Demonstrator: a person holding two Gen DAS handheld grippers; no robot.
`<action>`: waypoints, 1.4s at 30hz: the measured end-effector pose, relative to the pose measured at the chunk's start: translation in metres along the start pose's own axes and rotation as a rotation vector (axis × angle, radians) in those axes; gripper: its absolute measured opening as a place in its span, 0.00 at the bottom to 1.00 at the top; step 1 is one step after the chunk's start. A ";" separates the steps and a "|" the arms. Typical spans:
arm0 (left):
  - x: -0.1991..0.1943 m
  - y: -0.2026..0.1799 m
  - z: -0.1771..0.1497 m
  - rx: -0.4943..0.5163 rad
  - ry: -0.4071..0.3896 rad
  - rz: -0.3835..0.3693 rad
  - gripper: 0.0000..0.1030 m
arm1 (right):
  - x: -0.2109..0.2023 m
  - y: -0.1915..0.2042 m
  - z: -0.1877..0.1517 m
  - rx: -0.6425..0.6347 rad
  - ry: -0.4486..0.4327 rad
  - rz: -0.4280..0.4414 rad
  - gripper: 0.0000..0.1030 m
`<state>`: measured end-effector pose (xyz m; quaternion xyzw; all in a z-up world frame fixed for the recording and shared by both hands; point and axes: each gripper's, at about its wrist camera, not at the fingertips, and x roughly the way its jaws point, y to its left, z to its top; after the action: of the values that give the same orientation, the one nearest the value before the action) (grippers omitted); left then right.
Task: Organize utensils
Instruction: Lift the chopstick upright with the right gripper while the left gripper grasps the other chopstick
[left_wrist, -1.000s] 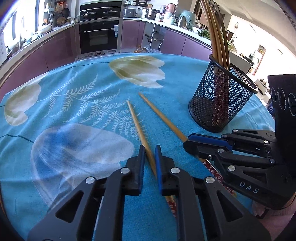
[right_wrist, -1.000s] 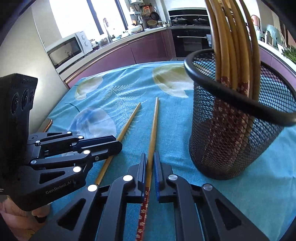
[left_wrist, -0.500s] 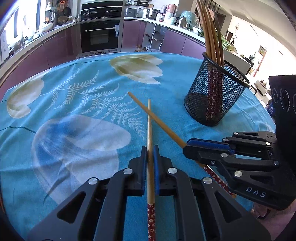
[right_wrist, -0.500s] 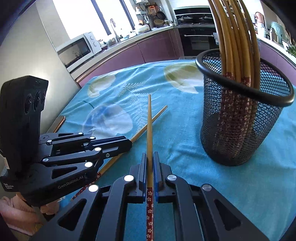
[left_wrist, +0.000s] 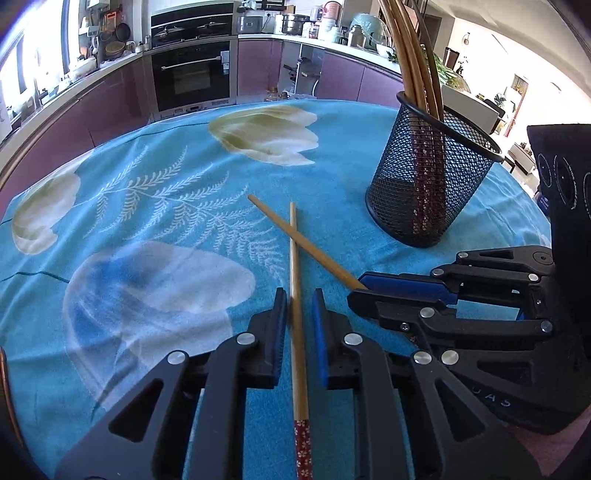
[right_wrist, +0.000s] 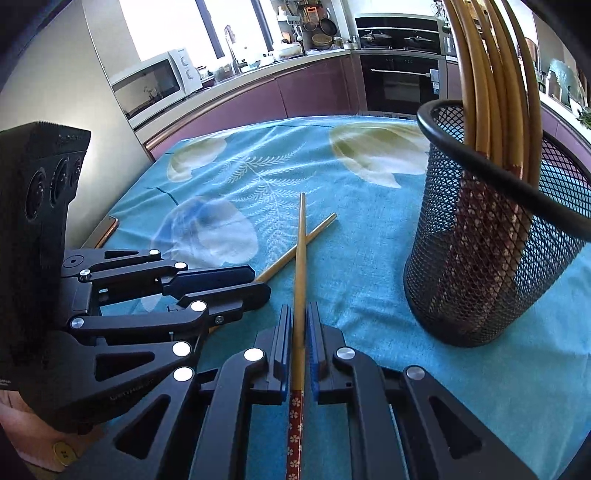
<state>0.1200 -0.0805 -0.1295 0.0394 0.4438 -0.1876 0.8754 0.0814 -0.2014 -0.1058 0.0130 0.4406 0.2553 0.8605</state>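
Two bamboo chopsticks with red flowered ends cross each other over the blue cloth. One chopstick (left_wrist: 295, 280) runs between the fingers of my left gripper (left_wrist: 298, 301), whose jaws stand slightly apart around it. The other chopstick (right_wrist: 300, 266) runs between the fingers of my right gripper (right_wrist: 300, 314), whose jaws also show small gaps beside it. The left gripper's chopstick shows in the right wrist view (right_wrist: 295, 251), and the right gripper's chopstick in the left wrist view (left_wrist: 306, 243). A black mesh holder (left_wrist: 428, 184) with several chopsticks stands upright to the right; it also shows in the right wrist view (right_wrist: 491, 258).
The table wears a blue flowered cloth (left_wrist: 147, 206). The right gripper (left_wrist: 461, 306) lies close beside the left one. The left gripper (right_wrist: 166, 295) shows in the right wrist view. Kitchen counters and an oven (left_wrist: 192, 74) stand behind the table.
Both grippers' jaws have parted slightly around their chopsticks. The chopstick tips have come down and now cross each other over the cloth. The holder looks a little farther off.
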 end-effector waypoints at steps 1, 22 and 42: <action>0.000 0.000 0.000 -0.002 -0.001 0.005 0.09 | 0.000 -0.001 0.000 0.005 -0.003 0.000 0.06; -0.030 0.001 0.004 -0.031 -0.066 -0.020 0.07 | -0.045 -0.005 0.004 0.019 -0.118 0.054 0.06; -0.065 0.001 0.008 -0.047 -0.146 -0.077 0.07 | -0.061 -0.010 0.003 0.025 -0.165 0.069 0.06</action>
<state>0.0918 -0.0621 -0.0732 -0.0121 0.3844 -0.2132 0.8981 0.0589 -0.2364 -0.0606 0.0599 0.3707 0.2773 0.8844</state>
